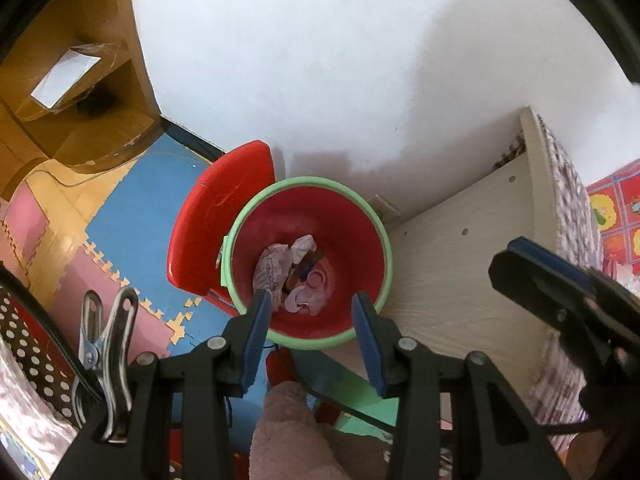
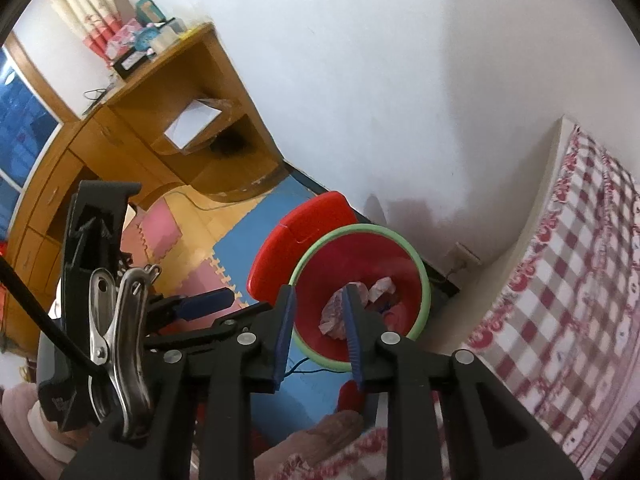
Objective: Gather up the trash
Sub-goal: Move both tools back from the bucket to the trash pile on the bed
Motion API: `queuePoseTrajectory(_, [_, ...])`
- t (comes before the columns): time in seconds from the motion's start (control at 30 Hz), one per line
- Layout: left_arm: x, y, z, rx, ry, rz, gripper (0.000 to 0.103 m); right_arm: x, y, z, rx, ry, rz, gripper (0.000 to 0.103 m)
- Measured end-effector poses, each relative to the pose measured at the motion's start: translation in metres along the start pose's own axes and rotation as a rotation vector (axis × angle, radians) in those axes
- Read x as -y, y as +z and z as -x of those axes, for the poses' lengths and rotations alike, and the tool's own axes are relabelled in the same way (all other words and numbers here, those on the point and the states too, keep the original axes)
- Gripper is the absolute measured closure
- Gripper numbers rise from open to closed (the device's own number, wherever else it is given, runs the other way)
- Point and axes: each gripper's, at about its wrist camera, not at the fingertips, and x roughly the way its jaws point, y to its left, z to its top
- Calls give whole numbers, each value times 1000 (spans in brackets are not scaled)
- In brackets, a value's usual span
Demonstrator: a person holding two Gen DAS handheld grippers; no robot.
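Observation:
A red bin with a green rim (image 1: 385,240) stands on the floor against the white wall. It holds trash: a crumpled patterned paper (image 1: 274,268), a white crumpled piece (image 1: 304,246) and pale round scraps (image 1: 308,300). My left gripper (image 1: 311,296) hangs above the bin's near side, open, with nothing between its blue pads. In the right wrist view the same bin (image 2: 424,280) shows the patterned paper (image 2: 331,316) inside. My right gripper (image 2: 319,290) is over it with a narrower gap, open and holding nothing. Each gripper appears at the edge of the other's view.
A red lid (image 1: 224,216) leans behind the bin on the left. A bed with a checked cover (image 2: 560,280) and a pale side panel (image 1: 460,260) is close on the right. A wooden desk (image 2: 140,120) stands at the far left on coloured foam mats (image 1: 132,216).

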Motion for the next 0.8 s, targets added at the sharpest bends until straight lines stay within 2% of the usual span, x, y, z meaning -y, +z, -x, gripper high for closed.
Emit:
queuePoseTrajectory(0.4, [20,-31,59,92,39,41,60,-17,-32,66,88,75,96,77])
queuePoseTrajectory(0.8, [39,-83,118,165,75,83,60,-16,-83,131,165,135,131,77])
